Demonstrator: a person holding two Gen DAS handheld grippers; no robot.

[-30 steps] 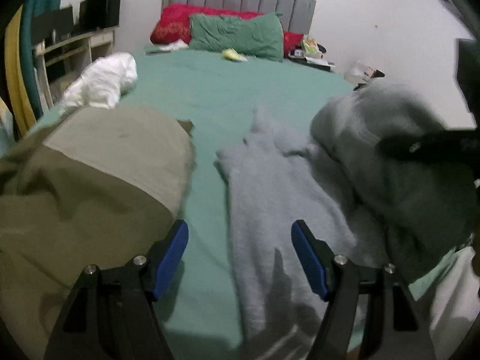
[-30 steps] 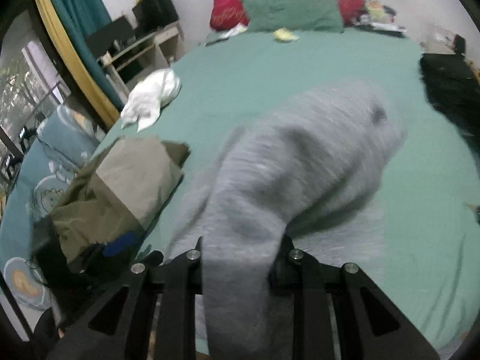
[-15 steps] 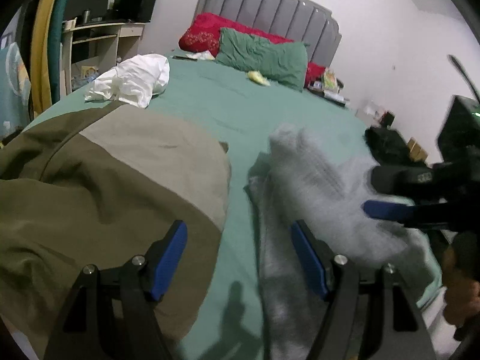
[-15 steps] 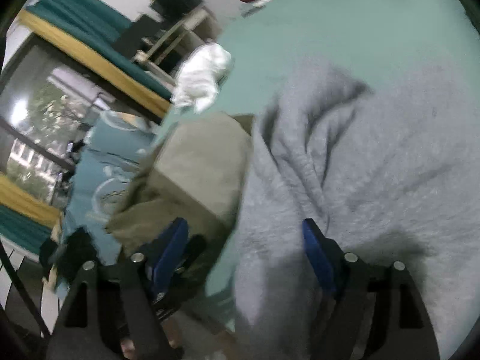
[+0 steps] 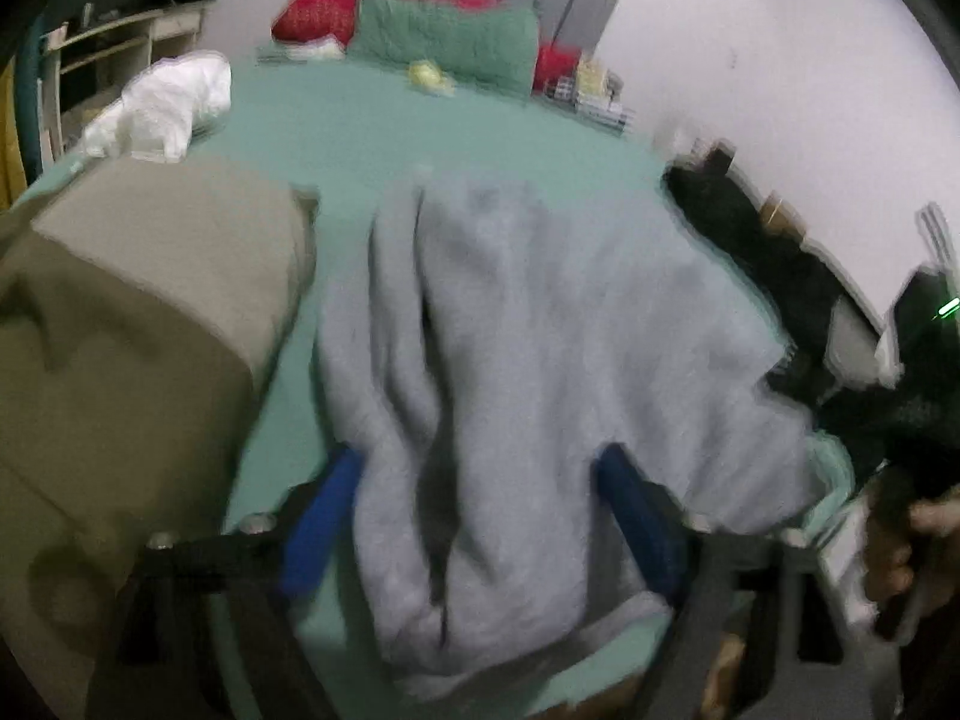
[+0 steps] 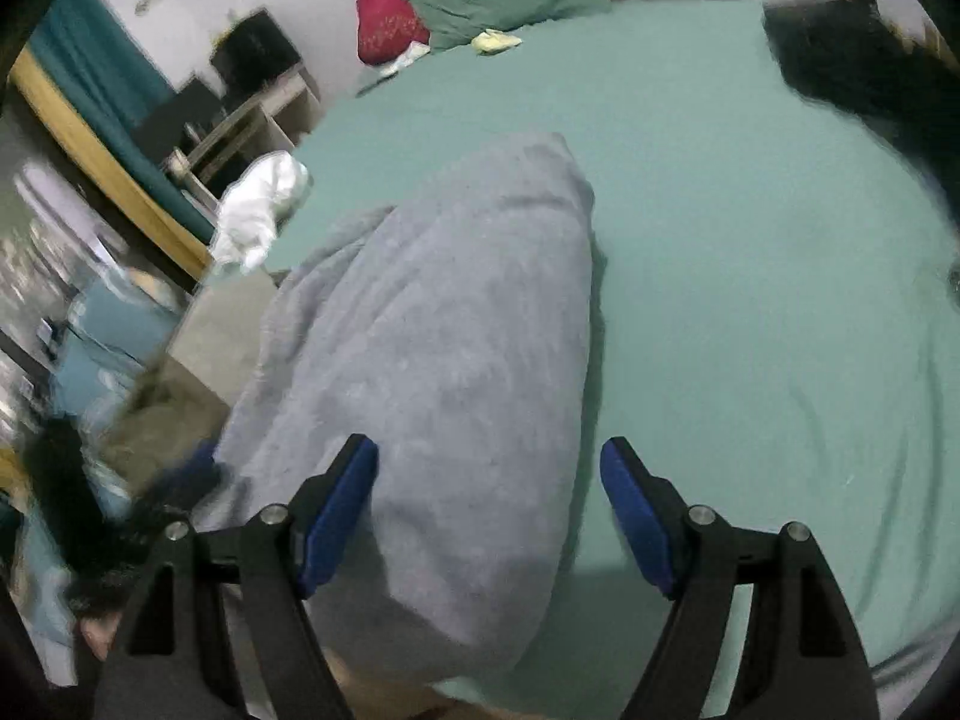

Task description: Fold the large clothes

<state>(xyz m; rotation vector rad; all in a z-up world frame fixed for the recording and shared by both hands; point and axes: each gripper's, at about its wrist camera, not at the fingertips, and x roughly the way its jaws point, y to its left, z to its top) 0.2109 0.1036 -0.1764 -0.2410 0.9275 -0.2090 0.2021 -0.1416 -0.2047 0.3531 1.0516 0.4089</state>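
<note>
A grey fleece garment [image 5: 540, 360] lies folded over on the green bed sheet [image 5: 372, 132] near the front edge. It also shows in the right wrist view [image 6: 456, 348]. My left gripper [image 5: 480, 486] is open, its blue pads either side of the garment's near end. My right gripper [image 6: 489, 480] is open and empty, over the garment's right edge. The right gripper's body shows at the right edge of the left wrist view [image 5: 924, 372].
A folded olive garment [image 5: 132, 324] lies left of the grey one. A white cloth [image 5: 168, 102] lies at the bed's left edge, a black garment [image 5: 756, 240] on the right. Green and red pillows [image 5: 444, 42] sit by the headboard. A desk [image 6: 240, 120] stands left.
My right gripper has let go of the grey garment and opened. The garment now lies folded over on the bed. My left gripper has moved right, over the garment's near end.
</note>
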